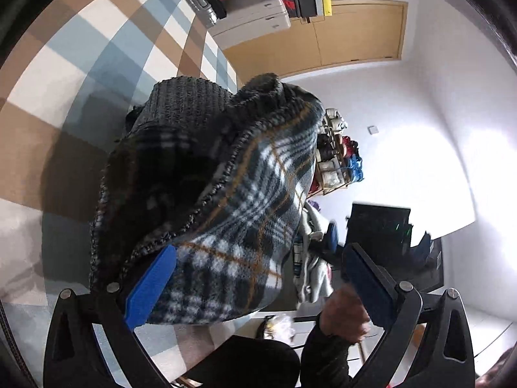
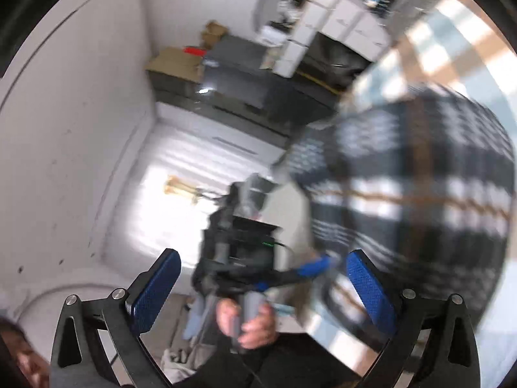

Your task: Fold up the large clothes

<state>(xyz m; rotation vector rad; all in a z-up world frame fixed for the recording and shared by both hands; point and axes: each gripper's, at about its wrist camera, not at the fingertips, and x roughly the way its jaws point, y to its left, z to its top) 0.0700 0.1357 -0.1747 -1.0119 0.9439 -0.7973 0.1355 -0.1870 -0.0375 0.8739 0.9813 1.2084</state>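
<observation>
A dark plaid fleece garment (image 1: 206, 194) with white and tan stripes and a grey ribbed hem hangs bunched over the left finger of my left gripper (image 1: 258, 278). The jaws stand wide apart, so the cloth is draped, not pinched. In the right wrist view the same plaid garment (image 2: 420, 194) fills the right side, blurred. My right gripper (image 2: 263, 278) is open and empty, with its right pad (image 2: 371, 287) close beside the cloth. The other hand-held gripper (image 2: 245, 278) shows between its fingers, gripped by a hand.
A checked blue, tan and white surface (image 1: 80, 64) lies behind the garment. White drawers (image 1: 255, 16), a wooden door (image 1: 349, 35), a shelf of coloured items (image 1: 339, 155) and a dark monitor (image 1: 381, 223) stand around the room. The person's hand (image 1: 345, 313) and dark sleeve are low in view.
</observation>
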